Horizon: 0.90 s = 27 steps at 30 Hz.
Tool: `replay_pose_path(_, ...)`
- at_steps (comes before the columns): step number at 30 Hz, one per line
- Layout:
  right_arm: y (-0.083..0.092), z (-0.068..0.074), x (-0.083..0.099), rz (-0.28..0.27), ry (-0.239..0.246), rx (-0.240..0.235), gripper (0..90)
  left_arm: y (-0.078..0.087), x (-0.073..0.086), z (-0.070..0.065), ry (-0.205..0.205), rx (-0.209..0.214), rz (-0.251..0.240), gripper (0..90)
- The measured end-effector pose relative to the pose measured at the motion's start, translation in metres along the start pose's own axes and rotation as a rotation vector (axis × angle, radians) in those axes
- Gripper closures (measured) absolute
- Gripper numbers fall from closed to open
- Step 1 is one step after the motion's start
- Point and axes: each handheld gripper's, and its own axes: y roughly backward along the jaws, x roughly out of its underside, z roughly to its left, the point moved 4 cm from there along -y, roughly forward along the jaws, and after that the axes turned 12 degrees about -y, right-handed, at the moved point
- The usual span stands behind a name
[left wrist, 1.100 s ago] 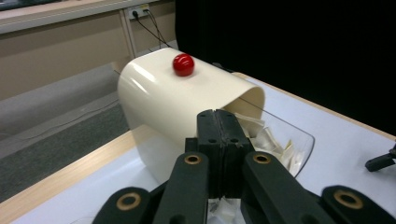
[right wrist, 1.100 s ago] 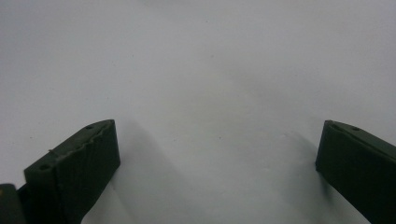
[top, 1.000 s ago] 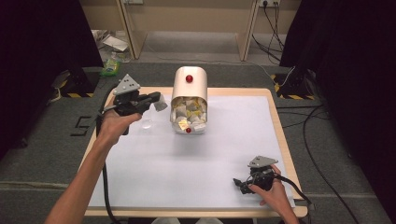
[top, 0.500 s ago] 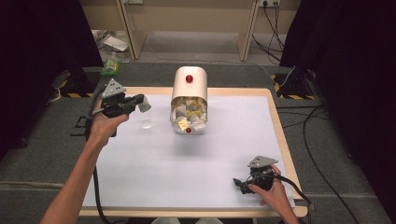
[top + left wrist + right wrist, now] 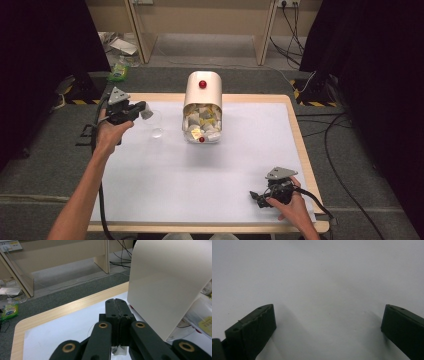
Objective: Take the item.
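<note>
A cream dispenser box [image 5: 202, 95] with a red knob stands at the table's far middle, and its clear front shows several tea bags [image 5: 202, 122]. Left of it a clear glass [image 5: 156, 127] stands on the white sheet. My left gripper [image 5: 142, 107] hovers over the far left corner, just left of the glass. Its jaws are pressed together [image 5: 116, 301], and a small white tea bag [image 5: 120, 350] hangs under them. The box's side [image 5: 165, 285] rises close on the right in the left gripper view. My right gripper [image 5: 256, 196] rests low at the near right, open [image 5: 328, 317] over bare sheet.
The white sheet [image 5: 200, 175] covers most of the wooden table [image 5: 295, 125]. Cables [image 5: 345, 150] trail over the floor to the right. A green packet [image 5: 119, 72] and papers lie on the floor beyond the far left corner, near desk legs [image 5: 142, 40].
My left gripper has pulled away from the dispenser, moving left toward the table's far left corner with its jaws still together. The glass and my right gripper have stayed put.
</note>
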Motion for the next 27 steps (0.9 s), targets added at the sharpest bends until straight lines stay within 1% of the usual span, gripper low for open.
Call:
replay_pose_path(6,0.0,0.0,0.0,0.0,0.001,0.0,0.2,-0.009,0.002,-0.001,-0.011,-0.009,0.011,88.8)
replay_pose_path(15,0.0,0.0,0.0,0.0,0.0,0.0,0.2,-0.021,0.006,0.001,-0.011,-0.02,0.022,88.7)
replay_pose_path(20,0.0,0.0,0.0,0.0,0.001,0.0,0.2,-0.027,0.008,-0.004,-0.031,-0.017,0.029,88.7)
replay_pose_path(27,0.0,0.0,0.0,0.0,0.001,0.0,0.2,-0.036,0.013,-0.007,-0.035,-0.022,0.045,88.5)
